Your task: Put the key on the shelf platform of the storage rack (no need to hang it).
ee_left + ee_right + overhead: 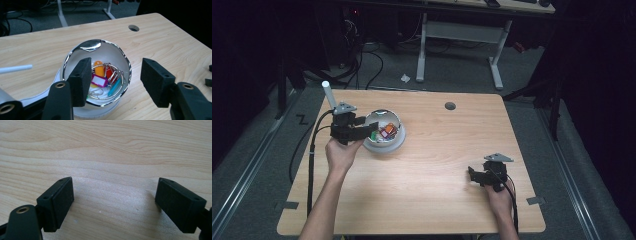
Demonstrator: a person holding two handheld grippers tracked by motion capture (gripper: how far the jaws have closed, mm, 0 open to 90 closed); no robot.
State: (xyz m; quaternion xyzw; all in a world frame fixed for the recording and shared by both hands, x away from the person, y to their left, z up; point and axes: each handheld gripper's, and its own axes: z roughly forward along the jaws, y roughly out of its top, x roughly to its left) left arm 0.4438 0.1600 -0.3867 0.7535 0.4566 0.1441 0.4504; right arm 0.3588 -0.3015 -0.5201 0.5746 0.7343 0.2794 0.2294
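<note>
High view: rectangular desk (pixel 437 200) of pale wood-grain laminate with rounded corners and a round cable hole (pixel 450 106) near the far edge. On its left half stands a round white bowl (pixel 393 145) with a shiny chrome-like rim, holding a small heap of coloured key tags (pixel 387 131). The left claw (pixel 364 131), matt black with a grey three-cornered plate on top, sits at the bowl's near-left rim, jaws apart; a white rod (pixel 329 94) rises behind it. The right claw (pixel 472 175) rests low over bare desk near the right front corner, well apart from the bowl. Left gripper view: the bowl (pixel 75 53), glossy white inside, its mirror rim slightly wavy, lies between and beyond the two blocky, rubber-faced jaws, which stand wide and press on nothing. Inside it: orange, red, pink-framed and turquoise plastic key tags (pixel 100 80) tangled with wire rings (pixel 112 75). Right gripper view: the right claw (pixel 113 202), jaws spread wide with only fine-grained desk surface (pixel 112 150) between the flat black pads.
</note>
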